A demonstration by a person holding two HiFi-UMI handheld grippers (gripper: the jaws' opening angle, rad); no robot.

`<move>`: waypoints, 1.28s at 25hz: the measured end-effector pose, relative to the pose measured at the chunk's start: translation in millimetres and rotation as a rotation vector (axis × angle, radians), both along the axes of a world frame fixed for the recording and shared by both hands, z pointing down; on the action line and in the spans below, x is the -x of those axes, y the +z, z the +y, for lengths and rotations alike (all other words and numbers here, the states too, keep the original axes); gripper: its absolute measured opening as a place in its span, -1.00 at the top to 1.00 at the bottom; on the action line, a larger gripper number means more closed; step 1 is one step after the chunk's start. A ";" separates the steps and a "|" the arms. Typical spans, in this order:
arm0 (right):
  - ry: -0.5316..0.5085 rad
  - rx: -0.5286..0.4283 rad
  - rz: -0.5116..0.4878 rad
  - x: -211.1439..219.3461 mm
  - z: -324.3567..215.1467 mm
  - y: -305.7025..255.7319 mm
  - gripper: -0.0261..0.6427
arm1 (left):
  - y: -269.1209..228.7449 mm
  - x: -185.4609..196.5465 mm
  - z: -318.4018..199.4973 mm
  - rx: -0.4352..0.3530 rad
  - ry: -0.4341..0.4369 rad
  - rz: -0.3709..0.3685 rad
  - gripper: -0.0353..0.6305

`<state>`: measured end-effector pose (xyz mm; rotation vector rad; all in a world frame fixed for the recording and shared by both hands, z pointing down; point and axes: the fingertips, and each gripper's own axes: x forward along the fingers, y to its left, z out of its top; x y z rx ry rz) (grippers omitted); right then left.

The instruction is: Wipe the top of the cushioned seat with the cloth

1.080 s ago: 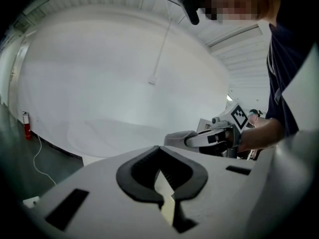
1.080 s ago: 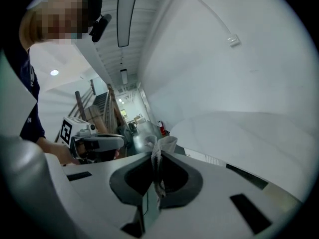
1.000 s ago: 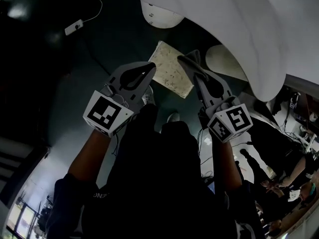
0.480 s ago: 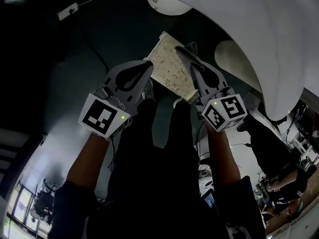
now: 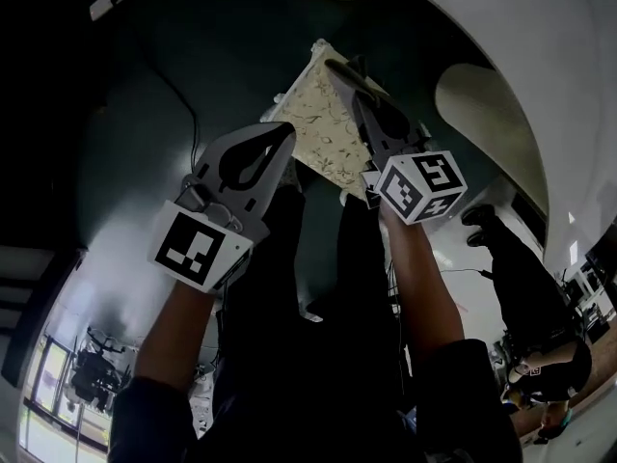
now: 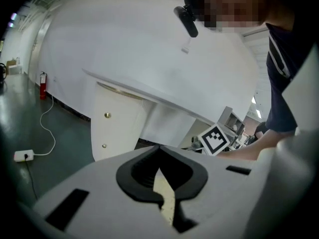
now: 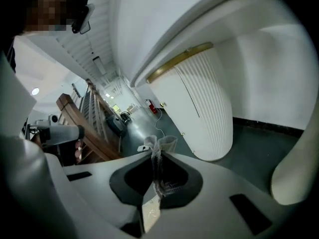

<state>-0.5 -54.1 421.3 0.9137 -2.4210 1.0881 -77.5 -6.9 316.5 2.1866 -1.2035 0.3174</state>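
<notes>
Cloth (image 5: 323, 128) is held in the air over the dark floor (image 5: 145, 114), beside white furniture (image 5: 540, 27), not on a seat. Right tongs (image 5: 339, 66) pinch one edge, fabric poking past the tips. Left tongs (image 5: 285, 128) are pressed together on the opposite edge.

Risk: the left bite looks shallow. If it slips, the cloth swings down and drags on the floor.

No words or numbers can be read anywhere. The only marks are black and white square patterns, and they are not letters. One is on the left cube (image 5: 200, 249), behind the fingers of the left gripper (image 5: 282, 129). Another is on the right cube (image 5: 420, 187), behind the fingers of the right gripper (image 5: 337, 66).
</notes>
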 end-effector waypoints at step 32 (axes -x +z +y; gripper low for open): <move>0.243 0.226 0.155 -149.9 40.2 148.4 0.83 | 79.2 -125.9 6.1 0.124 0.221 -0.004 0.87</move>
